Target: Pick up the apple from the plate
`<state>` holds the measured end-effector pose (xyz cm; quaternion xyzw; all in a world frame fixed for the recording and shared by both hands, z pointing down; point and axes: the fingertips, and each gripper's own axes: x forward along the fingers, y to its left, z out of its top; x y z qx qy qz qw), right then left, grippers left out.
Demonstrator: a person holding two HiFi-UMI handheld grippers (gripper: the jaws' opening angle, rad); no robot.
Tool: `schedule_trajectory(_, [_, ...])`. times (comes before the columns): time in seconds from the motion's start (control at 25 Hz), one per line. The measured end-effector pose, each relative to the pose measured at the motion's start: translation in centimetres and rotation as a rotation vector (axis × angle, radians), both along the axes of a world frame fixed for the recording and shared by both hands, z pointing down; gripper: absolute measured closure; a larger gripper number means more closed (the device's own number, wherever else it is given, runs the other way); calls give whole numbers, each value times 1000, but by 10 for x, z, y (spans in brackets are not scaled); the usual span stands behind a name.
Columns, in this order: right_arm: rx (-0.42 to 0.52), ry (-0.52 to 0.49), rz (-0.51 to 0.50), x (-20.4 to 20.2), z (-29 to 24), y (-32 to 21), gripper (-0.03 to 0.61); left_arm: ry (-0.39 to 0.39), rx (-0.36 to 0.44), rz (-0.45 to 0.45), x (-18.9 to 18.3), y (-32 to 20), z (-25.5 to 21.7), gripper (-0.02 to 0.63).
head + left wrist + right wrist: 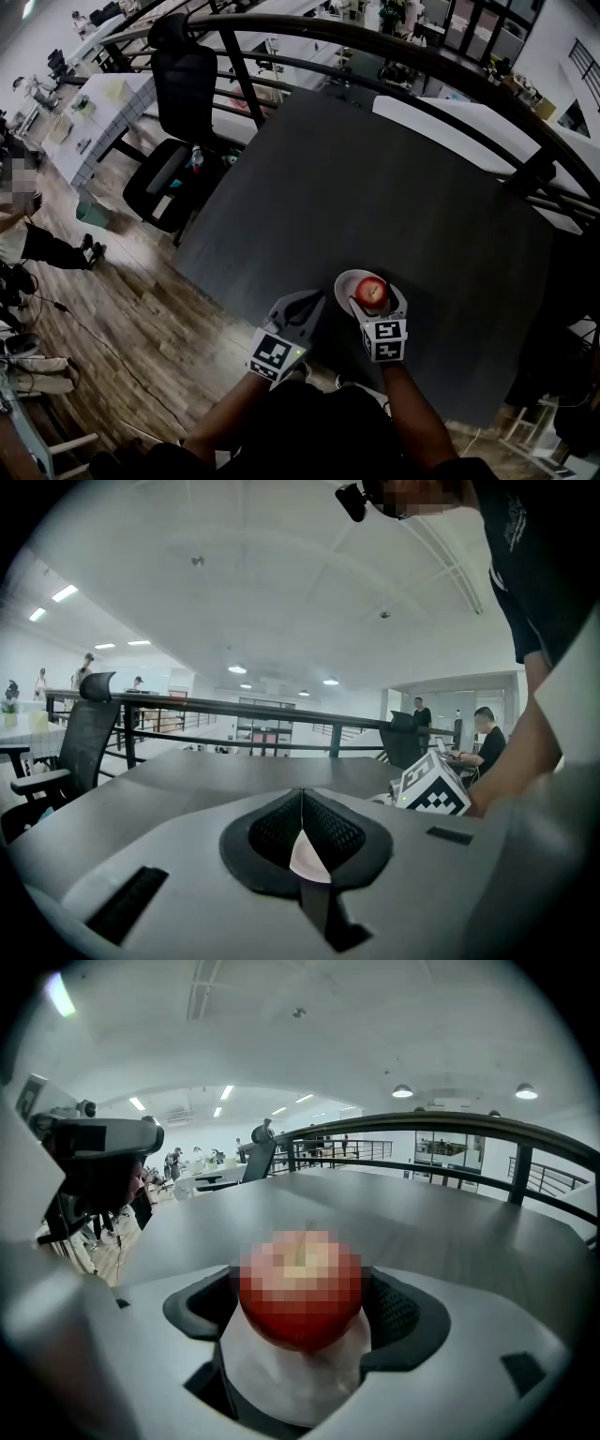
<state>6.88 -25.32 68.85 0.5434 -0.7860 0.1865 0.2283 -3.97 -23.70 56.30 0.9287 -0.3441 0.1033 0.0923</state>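
The apple point(371, 292) sits on the plate point(343, 280), roughly at its middle, and the plate lies near the person's edge of the dark table point(375, 187). The right gripper point(380, 306) reaches over the plate from its near side, tilted downward, with its jaws spread as wide as they go. One jaw stands on each side of the apple, and in the right gripper view the pads sit just beside its red flanks with no sign that they press on it. That wide stance makes sense: the fruit is round and nearly fills the gap, so the jaws need full width to pass its broadest part without nudging it off the plate. They hang low over the plate, whose white surface shows beneath the apple, which puts the pads about level with the apple's belly rather than its crown. A grip there looks least likely to squirt the fruit out. The left gripper point(302, 309) rests to the left of the plate, near it yet apart, its jaws together on nothing — seemingly parked out of the way, since one gripper suffices here. By my reading the approach is made, while the squeeze and lift are not yet begun.
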Motion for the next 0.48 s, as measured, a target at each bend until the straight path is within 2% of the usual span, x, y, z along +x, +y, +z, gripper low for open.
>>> schedule_trajectory(0.48, [18, 6, -35, -1, -7, -3, 178, -8, 0, -7, -3, 5, 2, 591])
